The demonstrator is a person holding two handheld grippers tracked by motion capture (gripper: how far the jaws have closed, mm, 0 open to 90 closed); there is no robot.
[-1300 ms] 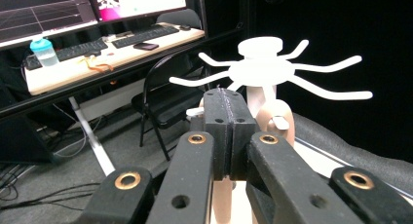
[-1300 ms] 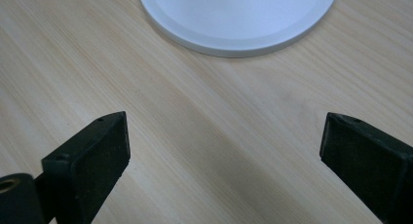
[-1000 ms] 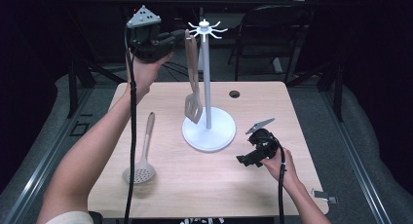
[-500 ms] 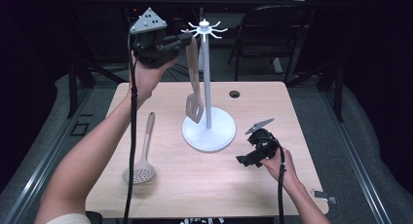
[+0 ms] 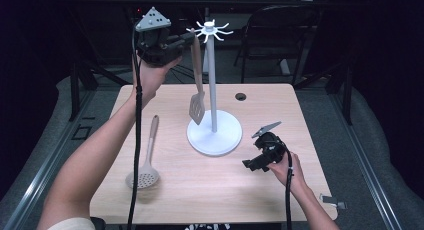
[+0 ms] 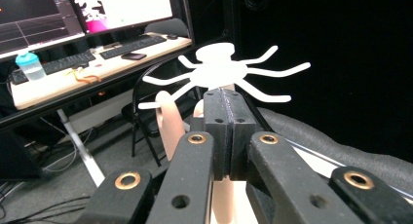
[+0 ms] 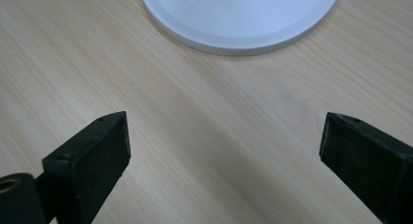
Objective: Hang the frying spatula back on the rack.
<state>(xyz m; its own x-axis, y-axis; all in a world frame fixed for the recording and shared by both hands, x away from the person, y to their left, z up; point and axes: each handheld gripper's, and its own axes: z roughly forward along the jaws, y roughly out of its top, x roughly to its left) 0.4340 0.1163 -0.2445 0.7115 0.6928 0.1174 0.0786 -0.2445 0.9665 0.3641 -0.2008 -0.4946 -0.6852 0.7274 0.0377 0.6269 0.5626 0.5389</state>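
- A pale wooden bench [image 5: 215,190] carried a white utensil stand [image 5: 213,90], made of a round base, a thin upright pole and a ring of curved hooks at the top.
- The left gripper [image 5: 186,40] was raised high at the level of the hooks, its jaws pressed together on the top of a tan slotted spatula [image 5: 197,102].
- The spatula hung straight down just beside the pole, its slotted blade above the stand's base and clear of the bench.
- In the left gripper view, the looped end of the spatula's handle sat just below and left of the nearest hooks; whether it touched one could not be told.
- The right gripper [image 5: 248,165] rested low on the bench, near the right side of the stand's base, its jaws spread wide with nothing between them.
- A tan skimmer spoon [image 5: 146,162] lay flat on the left part of the bench, well apart from the stand, its round perforated bowl toward the person.
- A small dark round hole [image 5: 240,96] sat in the bench behind the stand.
- A dark folding chair [image 5: 280,35] stood beyond the bench.
- Counted: two utensils, one stand, two grippers, one chair.
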